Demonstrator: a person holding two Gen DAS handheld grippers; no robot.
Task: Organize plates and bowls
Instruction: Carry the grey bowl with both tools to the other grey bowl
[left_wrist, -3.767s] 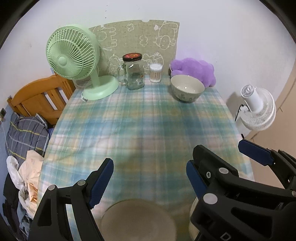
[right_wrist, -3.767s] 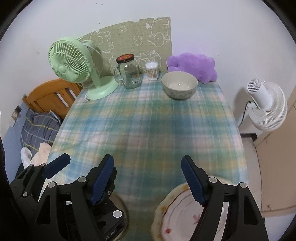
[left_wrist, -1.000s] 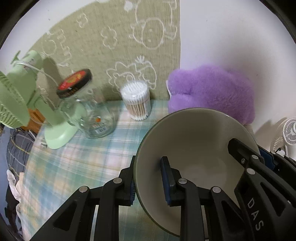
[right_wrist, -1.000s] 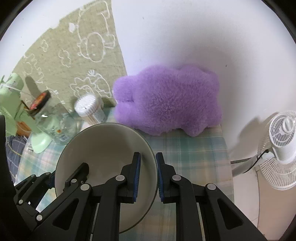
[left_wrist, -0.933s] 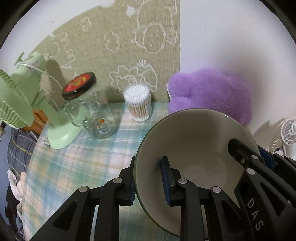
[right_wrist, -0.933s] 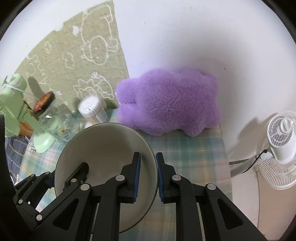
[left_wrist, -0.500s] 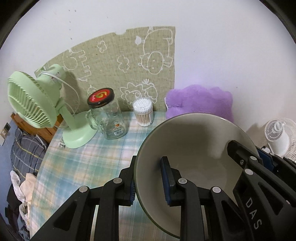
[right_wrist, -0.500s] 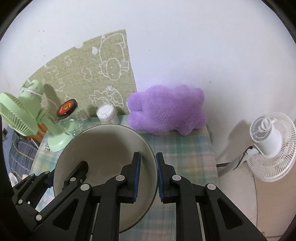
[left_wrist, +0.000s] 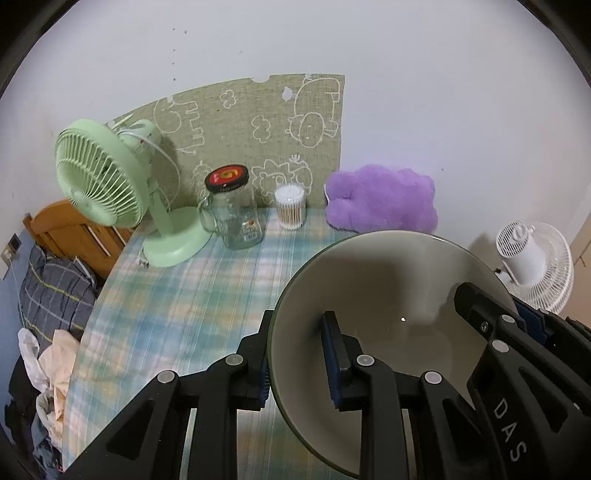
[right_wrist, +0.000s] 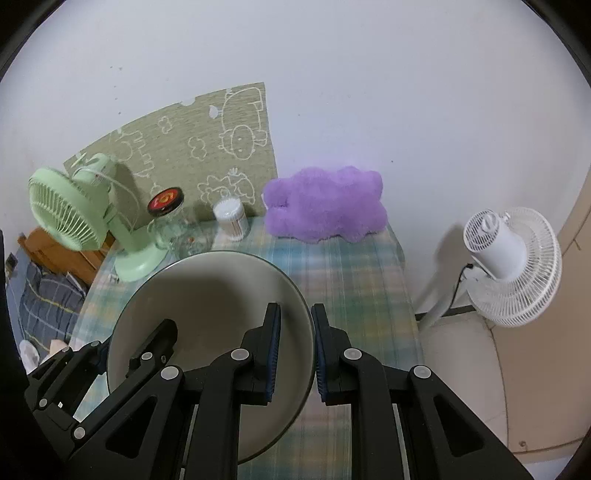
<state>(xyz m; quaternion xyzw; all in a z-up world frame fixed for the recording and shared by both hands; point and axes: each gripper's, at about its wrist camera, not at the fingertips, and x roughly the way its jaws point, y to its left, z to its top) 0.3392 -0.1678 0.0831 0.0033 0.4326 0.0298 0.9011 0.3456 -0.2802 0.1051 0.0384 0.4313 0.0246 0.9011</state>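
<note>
A round, deep ceramic bowl with a plain pale grey-beige inside and a thin dark rim is held up above the desk with its green, blue and yellow checked cloth. A small bright glint shows low inside the bowl, which looks bare within. The left tongs are narrowed onto its left rim, one blue pad outside the wall and one inside. The right tongs pinch the opposite rim the same way. At the back of the desk stand a pale green desk fan, a clear glass jar with a black and red lid, a clear tub of cotton swabs and a purple plush cushion.
</note>
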